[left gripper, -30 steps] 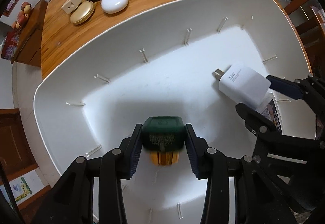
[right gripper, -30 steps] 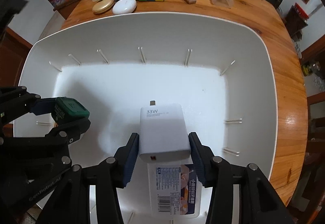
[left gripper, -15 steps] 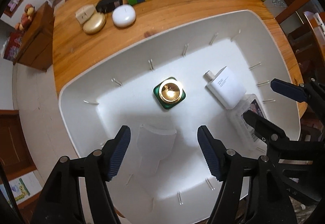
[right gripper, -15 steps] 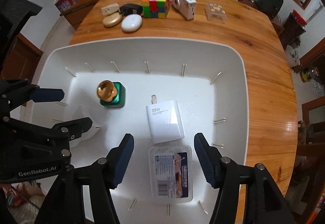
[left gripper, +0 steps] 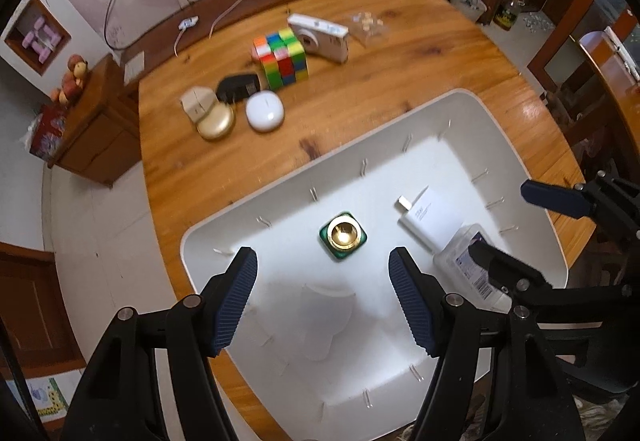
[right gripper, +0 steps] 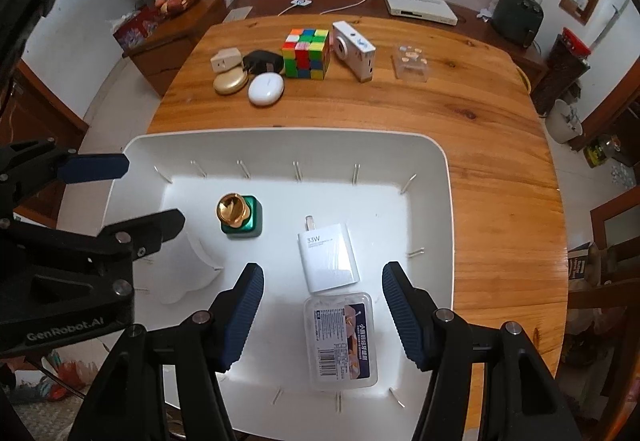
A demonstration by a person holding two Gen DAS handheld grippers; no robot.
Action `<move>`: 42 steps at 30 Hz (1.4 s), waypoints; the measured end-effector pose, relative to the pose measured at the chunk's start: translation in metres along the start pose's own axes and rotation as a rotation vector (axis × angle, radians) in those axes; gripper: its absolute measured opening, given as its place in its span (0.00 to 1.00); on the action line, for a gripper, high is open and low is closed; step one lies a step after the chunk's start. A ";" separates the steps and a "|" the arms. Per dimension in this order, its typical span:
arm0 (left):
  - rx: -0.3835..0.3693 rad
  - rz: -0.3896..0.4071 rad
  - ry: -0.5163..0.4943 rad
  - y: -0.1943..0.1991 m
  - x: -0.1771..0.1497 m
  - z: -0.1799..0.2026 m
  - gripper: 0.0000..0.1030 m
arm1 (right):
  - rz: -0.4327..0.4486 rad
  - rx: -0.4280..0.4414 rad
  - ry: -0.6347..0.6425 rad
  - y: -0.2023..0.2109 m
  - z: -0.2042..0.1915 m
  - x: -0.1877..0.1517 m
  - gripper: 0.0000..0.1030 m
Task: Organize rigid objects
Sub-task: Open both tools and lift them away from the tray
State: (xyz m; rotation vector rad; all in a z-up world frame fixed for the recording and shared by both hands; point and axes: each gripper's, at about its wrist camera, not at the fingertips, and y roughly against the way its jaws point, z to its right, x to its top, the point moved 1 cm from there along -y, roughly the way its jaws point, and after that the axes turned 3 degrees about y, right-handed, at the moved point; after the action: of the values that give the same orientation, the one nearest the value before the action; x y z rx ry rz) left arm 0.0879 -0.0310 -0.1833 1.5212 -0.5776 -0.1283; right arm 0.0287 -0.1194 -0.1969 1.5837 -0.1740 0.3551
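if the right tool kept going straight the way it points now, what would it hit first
Probably the white charger lying in the bin, or the clear box just below it; depth is hard to judge. The right tool is open and empty.

Three white chargers [right gripper: 327,257], one cube [right gripper: 306,53], one camera [right gripper: 354,51].

The white plastic tray [right gripper: 444,201] leaves bare floor along its far wall and in its near-left part. 3 things take up floor inside it: a green square bottle with a gold cap [right gripper: 239,217] stands upright left of centre, a white 33W charger block [right gripper: 327,257] lies flat to its right, and a clear plastic box with a printed label [right gripper: 341,341] lies just beside the charger's near end, close to the near wall. Between bottle and charger runs an open lane. Beyond the tray, the round wooden table [right gripper: 480,161] is bare on its right side, while its far edge is crowded by a multicoloured puzzle cube [right gripper: 306,53], a white compact camera [right gripper: 354,49] and small cases.
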 end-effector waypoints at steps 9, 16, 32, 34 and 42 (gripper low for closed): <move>-0.007 0.108 0.011 0.036 0.020 -0.013 0.70 | 0.045 -0.007 -0.006 0.019 -0.005 0.008 0.61; 0.005 0.227 0.040 0.073 0.036 -0.042 0.70 | 0.094 -0.016 -0.038 0.041 -0.007 0.020 0.61; 0.041 0.361 0.090 0.106 0.076 -0.115 0.70 | 0.193 -0.092 -0.092 0.096 -0.018 0.073 0.61; 0.038 0.364 0.105 0.105 0.084 -0.125 0.70 | 0.206 -0.103 -0.087 0.104 -0.019 0.080 0.61; -0.063 0.281 0.275 0.081 0.110 -0.162 0.70 | 0.235 -0.183 -0.014 0.130 -0.014 0.127 0.61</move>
State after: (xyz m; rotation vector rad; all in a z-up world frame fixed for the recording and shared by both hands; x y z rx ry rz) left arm 0.2307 0.0735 -0.0661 1.3529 -0.5540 0.2732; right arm 0.1036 -0.0986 -0.0321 1.3880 -0.3947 0.4963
